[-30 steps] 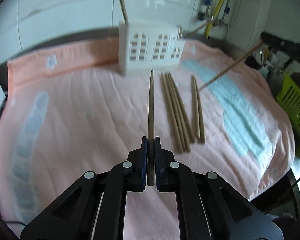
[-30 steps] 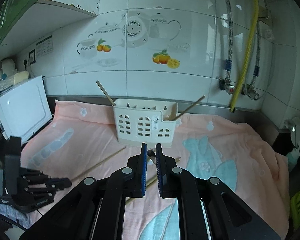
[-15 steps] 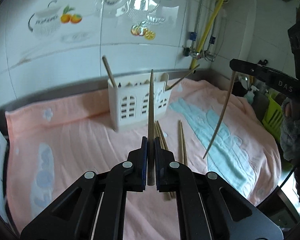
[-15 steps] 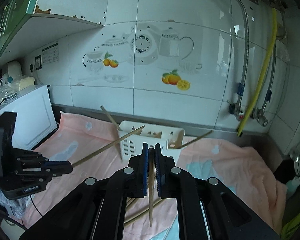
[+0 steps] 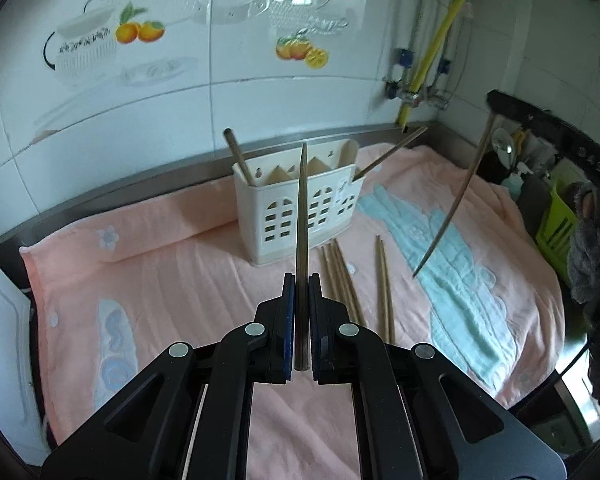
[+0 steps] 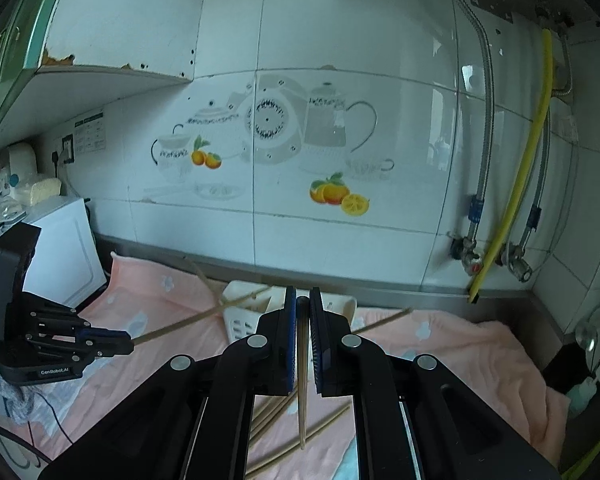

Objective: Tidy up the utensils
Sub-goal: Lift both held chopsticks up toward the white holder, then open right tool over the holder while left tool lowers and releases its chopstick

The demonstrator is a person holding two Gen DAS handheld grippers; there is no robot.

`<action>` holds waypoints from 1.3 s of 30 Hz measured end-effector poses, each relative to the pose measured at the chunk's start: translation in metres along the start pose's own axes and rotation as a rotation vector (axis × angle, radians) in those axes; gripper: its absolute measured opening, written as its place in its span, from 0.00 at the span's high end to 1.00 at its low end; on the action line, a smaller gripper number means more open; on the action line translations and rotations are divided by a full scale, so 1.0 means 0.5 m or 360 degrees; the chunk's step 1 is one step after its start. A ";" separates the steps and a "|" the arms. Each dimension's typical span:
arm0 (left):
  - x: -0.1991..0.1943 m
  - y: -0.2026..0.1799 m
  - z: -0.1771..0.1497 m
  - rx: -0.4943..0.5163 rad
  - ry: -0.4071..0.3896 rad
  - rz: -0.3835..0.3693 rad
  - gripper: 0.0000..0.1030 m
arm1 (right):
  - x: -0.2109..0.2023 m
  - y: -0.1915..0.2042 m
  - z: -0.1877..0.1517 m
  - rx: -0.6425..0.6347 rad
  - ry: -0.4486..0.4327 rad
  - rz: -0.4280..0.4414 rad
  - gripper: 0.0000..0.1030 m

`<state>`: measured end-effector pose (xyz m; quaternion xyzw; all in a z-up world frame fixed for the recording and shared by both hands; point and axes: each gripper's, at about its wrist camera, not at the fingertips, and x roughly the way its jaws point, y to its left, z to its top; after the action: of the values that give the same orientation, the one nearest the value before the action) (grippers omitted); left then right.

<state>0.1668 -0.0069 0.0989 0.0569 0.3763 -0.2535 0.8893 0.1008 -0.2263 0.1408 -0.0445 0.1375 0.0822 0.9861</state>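
Note:
A white plastic utensil caddy [image 5: 300,216] stands on the pink towel [image 5: 172,264], with one chopstick leaning at its left end and another sticking out at its right. My left gripper [image 5: 301,280] is shut on a wooden chopstick [image 5: 301,216] that points forward at the caddy. My right gripper [image 6: 302,300] is shut on another chopstick [image 6: 302,400] that hangs point-down above the towel; it also shows in the left wrist view [image 5: 456,204]. Several loose chopsticks [image 5: 340,280] lie on the towel in front of the caddy. The caddy [image 6: 244,316] is partly hidden behind my right gripper.
A tiled wall with pipes and a yellow hose [image 6: 516,200] runs behind the counter. A white appliance [image 6: 64,244] stands at the left end. A green basket [image 5: 556,224] and bottles sit past the towel's right edge.
Both grippers have risen with their chopsticks. The left one has tilted up from the towel toward the caddy. The right one now looks at the wall, with its chopstick hanging down.

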 end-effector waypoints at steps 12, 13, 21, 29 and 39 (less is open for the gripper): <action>-0.015 0.022 0.093 -0.0022 0.0045 0.0080 0.95 | 0.029 -0.033 0.088 0.0004 -0.0160 -0.0056 0.93; -0.015 0.021 0.102 -0.0028 0.0035 0.0079 0.95 | 0.030 -0.036 0.095 0.0011 -0.0181 -0.0061 0.93; 0.014 0.025 0.139 -0.0096 0.0004 0.0064 0.95 | 0.057 -0.043 0.131 0.0038 -0.0367 -0.0119 0.93; 0.054 0.044 0.157 -0.0165 0.0019 0.0056 0.95 | 0.122 -0.046 0.132 0.0031 -0.0432 -0.0134 0.93; 0.066 0.056 0.148 -0.0186 -0.0028 0.0036 0.94 | 0.232 -0.070 0.072 0.0130 -0.0230 -0.0085 0.93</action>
<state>0.2476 -0.0176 0.1260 0.0071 0.3819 -0.2215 0.8972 0.2264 -0.2394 0.1453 -0.0019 0.0678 0.0531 0.9963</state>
